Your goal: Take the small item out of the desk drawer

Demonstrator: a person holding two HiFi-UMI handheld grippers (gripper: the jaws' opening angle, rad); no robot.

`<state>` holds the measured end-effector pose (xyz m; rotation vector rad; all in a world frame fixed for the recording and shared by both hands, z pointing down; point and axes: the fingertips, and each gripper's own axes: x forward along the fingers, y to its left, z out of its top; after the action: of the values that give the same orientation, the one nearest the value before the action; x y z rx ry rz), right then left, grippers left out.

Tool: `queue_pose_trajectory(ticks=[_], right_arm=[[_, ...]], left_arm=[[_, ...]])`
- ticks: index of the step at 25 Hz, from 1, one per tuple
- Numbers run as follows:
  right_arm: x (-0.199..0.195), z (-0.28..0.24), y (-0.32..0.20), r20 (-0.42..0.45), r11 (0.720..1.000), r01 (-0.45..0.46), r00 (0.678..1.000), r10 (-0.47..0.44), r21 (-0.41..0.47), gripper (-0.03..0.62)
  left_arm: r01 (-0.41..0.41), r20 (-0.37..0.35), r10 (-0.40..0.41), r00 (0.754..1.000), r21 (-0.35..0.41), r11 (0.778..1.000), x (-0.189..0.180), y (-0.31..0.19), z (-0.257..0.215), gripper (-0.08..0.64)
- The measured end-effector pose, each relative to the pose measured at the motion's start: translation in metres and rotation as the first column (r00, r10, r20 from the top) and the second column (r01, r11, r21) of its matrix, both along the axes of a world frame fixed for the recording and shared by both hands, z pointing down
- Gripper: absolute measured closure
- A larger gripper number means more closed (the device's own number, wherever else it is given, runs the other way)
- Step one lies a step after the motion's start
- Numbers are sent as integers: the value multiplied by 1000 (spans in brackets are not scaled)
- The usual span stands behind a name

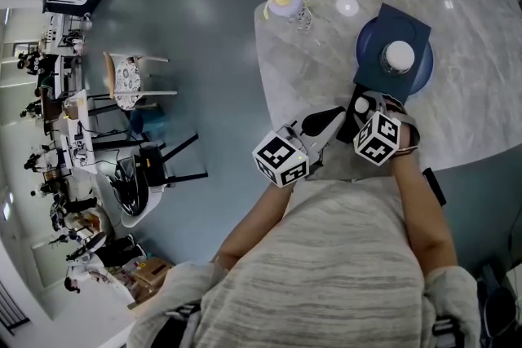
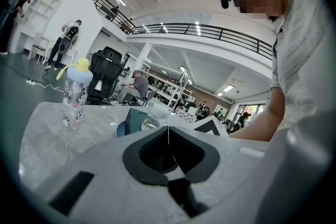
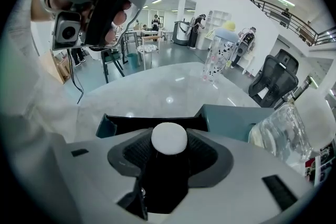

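Observation:
A small round white item (image 3: 169, 137) sits pinched between the dark pads of my right gripper (image 3: 169, 145), which is shut on it. Just beyond it the dark drawer (image 3: 152, 122) stands pulled out of a teal-blue desk box (image 3: 233, 119). In the head view the right gripper (image 1: 362, 108) holds the white item (image 1: 361, 103) at the near edge of the blue box (image 1: 393, 35). My left gripper (image 1: 336, 116) lies just left of it, beside the drawer. In its own view the left gripper (image 2: 168, 132) is shut, with nothing between its pads.
A clear glass (image 3: 282, 135) stands on the box, seen as a white disc (image 1: 400, 55) from above. A spotted bottle with a yellow cap (image 1: 285, 2) stands at the far left of the marble table (image 1: 481, 102). Chairs and people are on the floor beyond.

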<state>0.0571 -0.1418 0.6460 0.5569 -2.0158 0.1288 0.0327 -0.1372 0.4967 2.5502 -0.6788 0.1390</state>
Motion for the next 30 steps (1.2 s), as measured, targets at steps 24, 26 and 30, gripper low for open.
queue_pose_trajectory(ticks=[24, 26, 30], right_arm=[[20, -71, -1, 350, 950, -310, 887, 300, -29, 413], [21, -86, -1, 399, 945, -326, 864, 307, -22, 413], [22, -114, 1, 476, 934, -356, 820, 319, -13, 414]], left_arm=[[-20, -23, 21, 1000, 63, 998, -7, 10, -24, 543], [-33, -21, 35, 999, 81, 996, -4, 12, -30, 543], [-60, -20, 63, 998, 114, 992, 2, 17, -43, 543]])
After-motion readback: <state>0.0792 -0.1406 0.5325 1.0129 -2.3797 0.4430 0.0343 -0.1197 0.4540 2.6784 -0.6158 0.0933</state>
